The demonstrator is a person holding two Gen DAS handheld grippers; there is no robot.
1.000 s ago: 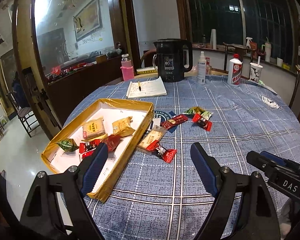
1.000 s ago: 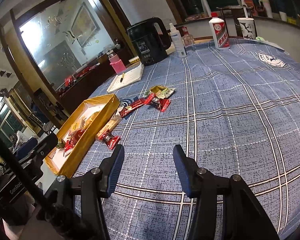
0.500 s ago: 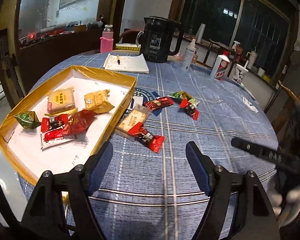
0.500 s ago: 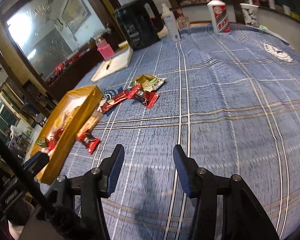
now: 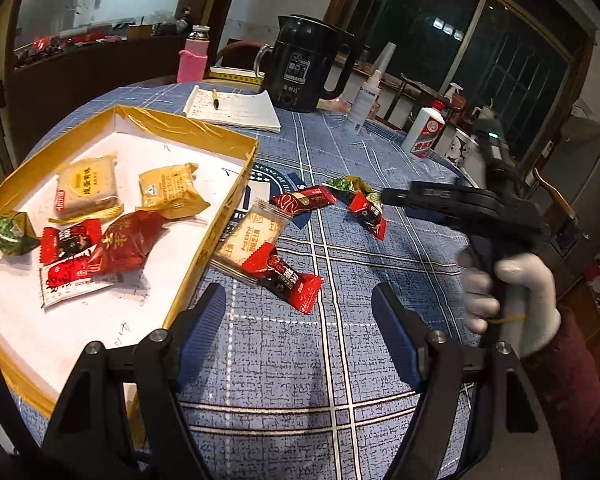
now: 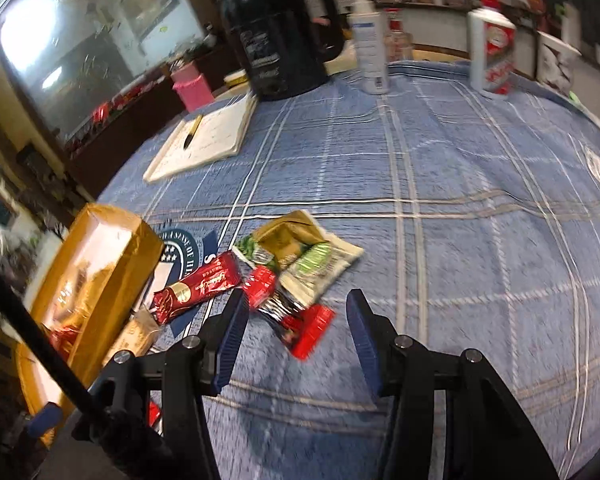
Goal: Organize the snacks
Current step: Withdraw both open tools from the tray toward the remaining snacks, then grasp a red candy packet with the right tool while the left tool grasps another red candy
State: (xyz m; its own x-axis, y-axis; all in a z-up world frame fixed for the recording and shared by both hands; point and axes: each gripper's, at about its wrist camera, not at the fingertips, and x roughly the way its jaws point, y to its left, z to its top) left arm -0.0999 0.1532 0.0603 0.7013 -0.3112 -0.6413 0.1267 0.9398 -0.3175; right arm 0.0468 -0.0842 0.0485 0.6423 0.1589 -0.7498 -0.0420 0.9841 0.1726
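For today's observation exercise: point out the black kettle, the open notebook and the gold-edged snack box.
black kettle (image 5: pixel 300 66), left wrist view, on the front of its body.
open notebook (image 5: pixel 236 110), left wrist view, on the white page right of the pen.
gold-edged snack box (image 5: pixel 188 130), left wrist view, on its far gold rim.

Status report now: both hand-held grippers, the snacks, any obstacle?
Left hand-held gripper open, empty. Right hand-held gripper open over red snack. Five snacks outside gold tray. No obstacle.
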